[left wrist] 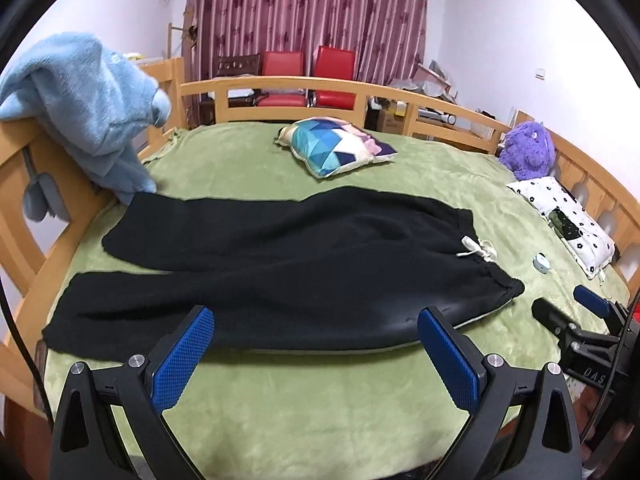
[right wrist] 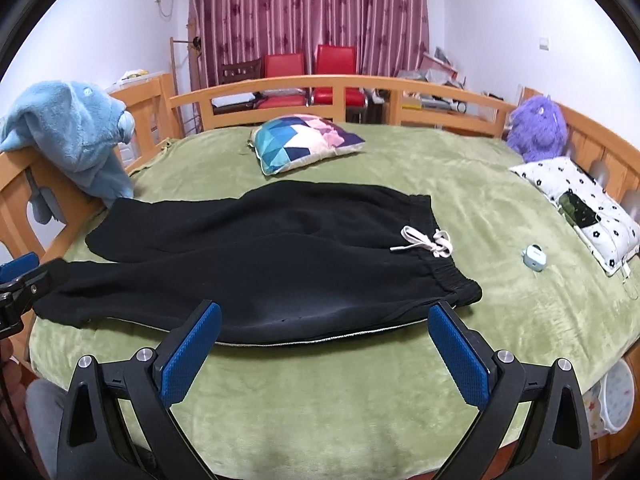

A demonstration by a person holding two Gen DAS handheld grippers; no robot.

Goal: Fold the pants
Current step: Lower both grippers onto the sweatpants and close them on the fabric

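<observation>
Black pants (left wrist: pixel 280 264) lie flat across the green bed, legs to the left, waistband with a white drawstring (left wrist: pixel 478 250) to the right. They also show in the right wrist view (right wrist: pixel 260 264), with the drawstring (right wrist: pixel 426 242). My left gripper (left wrist: pixel 316 320) is open and empty, just short of the pants' near edge. My right gripper (right wrist: pixel 326 316) is open and empty over the near edge by the waist end. It also shows at the right of the left wrist view (left wrist: pixel 568 304). The left gripper's fingers (right wrist: pixel 24 268) show at the left edge of the right wrist view.
A green blanket (left wrist: pixel 320 408) covers the bed, inside a wooden rail (left wrist: pixel 280 84). A colourful cushion (left wrist: pixel 336 144) lies behind the pants. A blue plush garment (left wrist: pixel 88 104) hangs on the left rail. A purple plush toy (left wrist: pixel 528 150), a patterned pillow (left wrist: pixel 568 220) and a small blue case (right wrist: pixel 534 256) lie at right.
</observation>
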